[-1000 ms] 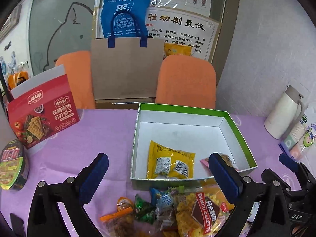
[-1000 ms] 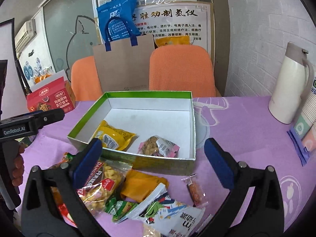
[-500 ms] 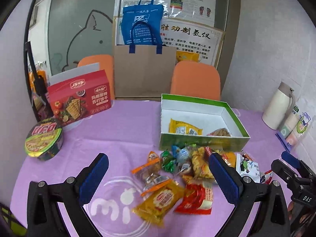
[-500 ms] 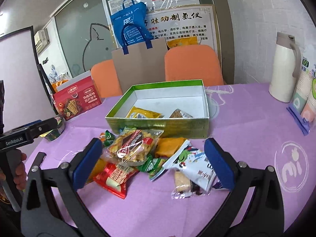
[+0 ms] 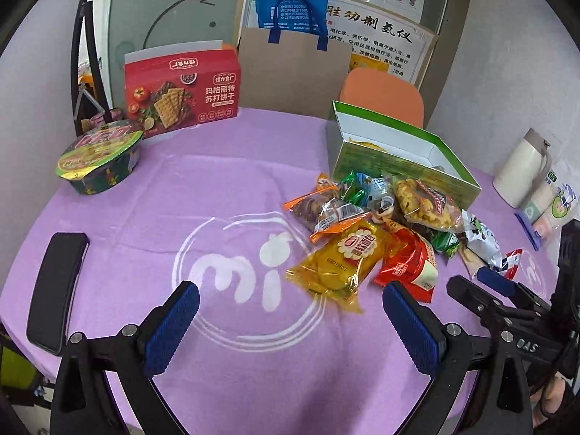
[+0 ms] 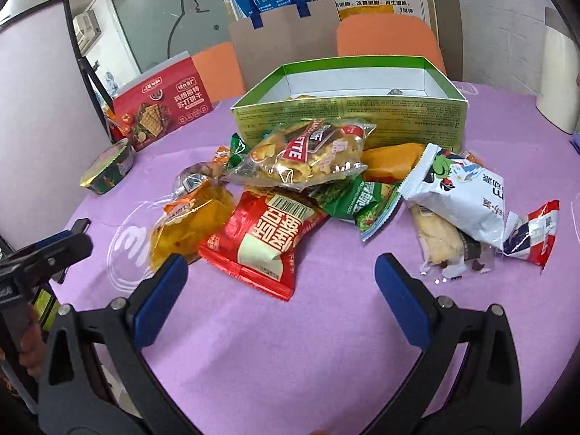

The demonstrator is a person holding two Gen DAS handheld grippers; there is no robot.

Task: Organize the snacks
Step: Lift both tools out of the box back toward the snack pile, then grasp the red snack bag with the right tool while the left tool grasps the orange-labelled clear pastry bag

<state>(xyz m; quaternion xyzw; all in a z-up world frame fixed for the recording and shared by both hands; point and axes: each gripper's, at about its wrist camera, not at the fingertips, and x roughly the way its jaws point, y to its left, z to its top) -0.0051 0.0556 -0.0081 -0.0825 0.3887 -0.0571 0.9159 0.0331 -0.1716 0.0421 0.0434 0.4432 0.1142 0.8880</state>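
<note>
A: We see the loose heap of wrapped snack packets (image 6: 319, 188) lying on the purple tablecloth (image 5: 181, 199), right against the near wall of the open green-edged cardboard box (image 6: 348, 123), whose long axis runs across the right wrist view.

B: The red foil packet (image 6: 264, 239) lies with its long axis pointing from us toward the box; the clear yellow packet (image 5: 344, 264) beside it lies at a slant in the left wrist view, one end toward our left gripper.

A: Our left gripper (image 5: 290, 326) has its blue pads spread wide with nothing between them. Our right gripper (image 6: 281, 304) is likewise spread and empty, just short of the red packet.

B: Against half a second ago, we have both grippers lower and closer to the table; the packets fill more of the view, and the box interior is mostly hidden behind its wall. A second ago we were over the box.
</note>
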